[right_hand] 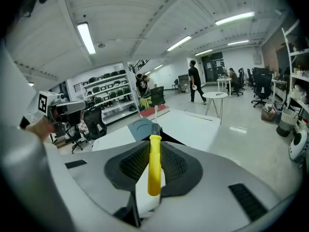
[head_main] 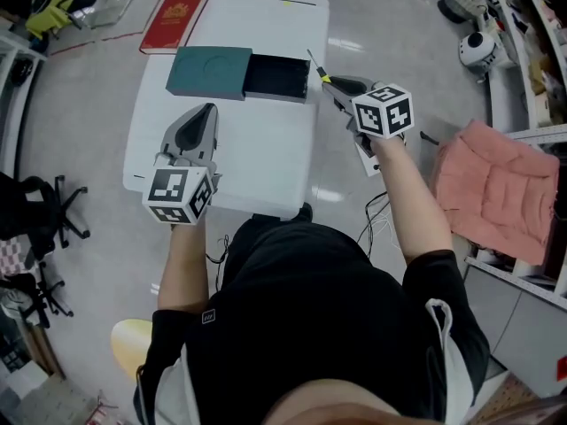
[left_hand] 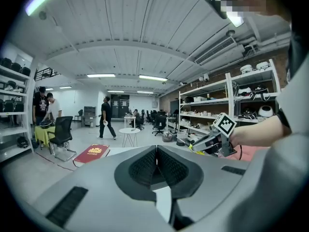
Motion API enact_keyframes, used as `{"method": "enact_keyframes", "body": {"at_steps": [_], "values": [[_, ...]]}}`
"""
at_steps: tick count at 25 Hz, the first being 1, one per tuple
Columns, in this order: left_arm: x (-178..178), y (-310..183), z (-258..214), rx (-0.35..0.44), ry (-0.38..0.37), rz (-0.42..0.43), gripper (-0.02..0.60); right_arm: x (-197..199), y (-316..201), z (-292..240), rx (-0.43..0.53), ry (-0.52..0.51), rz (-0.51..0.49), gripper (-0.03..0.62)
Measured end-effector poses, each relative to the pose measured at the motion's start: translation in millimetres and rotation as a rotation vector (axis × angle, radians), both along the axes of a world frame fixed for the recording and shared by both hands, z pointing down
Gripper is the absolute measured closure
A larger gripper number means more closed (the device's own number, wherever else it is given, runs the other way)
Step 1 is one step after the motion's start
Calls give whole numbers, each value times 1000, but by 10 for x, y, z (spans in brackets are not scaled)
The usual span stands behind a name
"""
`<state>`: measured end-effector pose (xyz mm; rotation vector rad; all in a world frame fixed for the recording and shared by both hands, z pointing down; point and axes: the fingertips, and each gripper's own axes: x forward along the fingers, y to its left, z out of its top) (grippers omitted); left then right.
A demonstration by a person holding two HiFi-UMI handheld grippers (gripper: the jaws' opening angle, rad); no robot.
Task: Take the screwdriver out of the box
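Observation:
A screwdriver (right_hand: pixel 154 164) with a yellow handle and thin metal shaft is clamped between the jaws of my right gripper (head_main: pixel 339 88), which is shut on it and held above the table's right edge. The screwdriver (head_main: pixel 318 69) points toward the box. The box (head_main: pixel 276 77) lies open on the white table (head_main: pixel 266 149), a black tray slid out from its teal sleeve (head_main: pixel 210 72). My left gripper (head_main: pixel 197 131) hovers over the table's near left part, shut with nothing between its jaws.
A red book (head_main: pixel 173 21) lies at the table's far left corner. A pink cushion (head_main: pixel 496 193) sits on a shelf unit to the right. Office chairs (head_main: pixel 35 228) stand at left. People walk in the far background (left_hand: pixel 106 117).

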<state>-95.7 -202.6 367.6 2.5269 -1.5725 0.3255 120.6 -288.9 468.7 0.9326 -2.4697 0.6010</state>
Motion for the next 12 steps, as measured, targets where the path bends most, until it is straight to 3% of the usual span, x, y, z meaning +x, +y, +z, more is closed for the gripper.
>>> {"method": "enact_keyframes", "body": {"at_steps": [7,12], "values": [[-58,231,-235,14,-26,-60,566,287,316,-467,59,-133,17,513],[-93,371,-342,21,-11,-48,566,281,530,-741,87,-209,25,513]]}}
